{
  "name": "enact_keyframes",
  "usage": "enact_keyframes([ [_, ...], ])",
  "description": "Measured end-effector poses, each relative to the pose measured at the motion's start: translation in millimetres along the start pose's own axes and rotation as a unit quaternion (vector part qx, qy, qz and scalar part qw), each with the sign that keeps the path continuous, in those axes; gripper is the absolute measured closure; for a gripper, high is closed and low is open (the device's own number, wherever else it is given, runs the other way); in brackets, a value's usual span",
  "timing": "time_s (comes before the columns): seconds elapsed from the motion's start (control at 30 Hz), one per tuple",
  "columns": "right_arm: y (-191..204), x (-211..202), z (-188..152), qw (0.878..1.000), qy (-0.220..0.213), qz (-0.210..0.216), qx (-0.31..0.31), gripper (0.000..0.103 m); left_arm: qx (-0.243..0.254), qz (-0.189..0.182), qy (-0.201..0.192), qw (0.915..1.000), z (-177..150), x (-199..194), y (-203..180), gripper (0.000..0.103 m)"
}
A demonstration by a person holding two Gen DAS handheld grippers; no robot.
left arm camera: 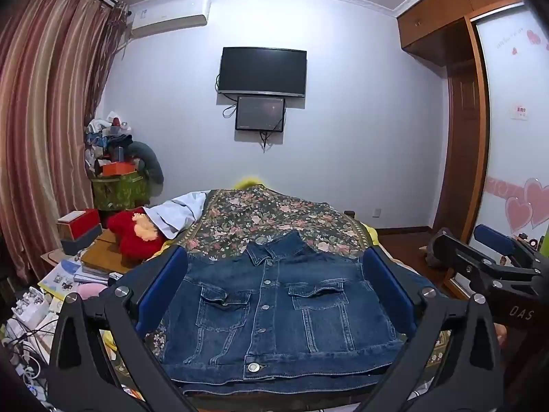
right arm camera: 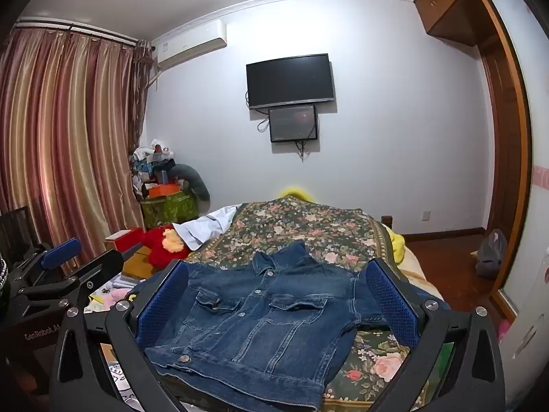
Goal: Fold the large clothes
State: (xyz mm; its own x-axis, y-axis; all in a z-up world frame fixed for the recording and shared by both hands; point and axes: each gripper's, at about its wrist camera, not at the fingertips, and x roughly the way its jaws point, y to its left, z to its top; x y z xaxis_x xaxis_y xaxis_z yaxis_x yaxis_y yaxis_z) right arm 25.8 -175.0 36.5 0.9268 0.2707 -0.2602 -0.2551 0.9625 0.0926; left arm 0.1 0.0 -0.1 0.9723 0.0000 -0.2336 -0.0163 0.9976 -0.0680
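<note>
A dark blue denim jacket (left arm camera: 274, 312) lies front up and buttoned on the floral bedspread (left arm camera: 274, 216), collar toward the far wall, sleeves tucked out of sight. My left gripper (left arm camera: 274, 285) hovers above its near part, jaws wide apart, blue pads on either side, touching nothing. In the right wrist view the same denim jacket (right arm camera: 260, 322) lies on the floral bedspread (right arm camera: 308, 226) and is seen between the spread blue pads of my right gripper (right arm camera: 274, 292), which is open and empty. The right gripper (left arm camera: 480, 261) also shows at the right edge of the left wrist view, the left gripper (right arm camera: 61, 267) at the left edge of the right wrist view.
A red plush toy (left arm camera: 133, 237) and a white cloth (left arm camera: 178, 213) lie at the bed's left. Boxes, books and cables (left arm camera: 51, 285) crowd the left side. Striped curtains (left arm camera: 41, 137) hang at left; a wooden wardrobe (left arm camera: 463, 120) and floor (left arm camera: 405, 243) are at right. A TV (left arm camera: 262, 72) hangs ahead.
</note>
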Motion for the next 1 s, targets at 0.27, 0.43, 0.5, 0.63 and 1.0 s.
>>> enact_keyframes([
  [0.27, 1, 1, -1, 1.000, 0.004, 0.000, -0.003, 0.000, -0.004, 0.005, -0.001, 1.0000, -9, 2, 1, 0.000],
  [0.43, 0, -1, -1, 1.000, 0.006, 0.000, -0.004, 0.000, -0.011, 0.012, 0.001, 0.9999, -8, 5, 9, 0.000],
  [0.5, -1, -3, -1, 1.000, 0.006, 0.000, -0.005, 0.000, -0.012, 0.013, 0.001, 0.9998, -8, 9, 10, 0.000],
  [0.63, 3, 3, -4, 1.000, 0.007, 0.001, -0.005, 0.000, -0.014, 0.015, -0.001, 0.9998, -9, 10, 10, 0.000],
  [1.0, 1, 3, -8, 1.000, 0.008, 0.001, -0.004, 0.000, -0.015, 0.016, -0.002, 0.9997, -5, 5, 10, 0.000],
])
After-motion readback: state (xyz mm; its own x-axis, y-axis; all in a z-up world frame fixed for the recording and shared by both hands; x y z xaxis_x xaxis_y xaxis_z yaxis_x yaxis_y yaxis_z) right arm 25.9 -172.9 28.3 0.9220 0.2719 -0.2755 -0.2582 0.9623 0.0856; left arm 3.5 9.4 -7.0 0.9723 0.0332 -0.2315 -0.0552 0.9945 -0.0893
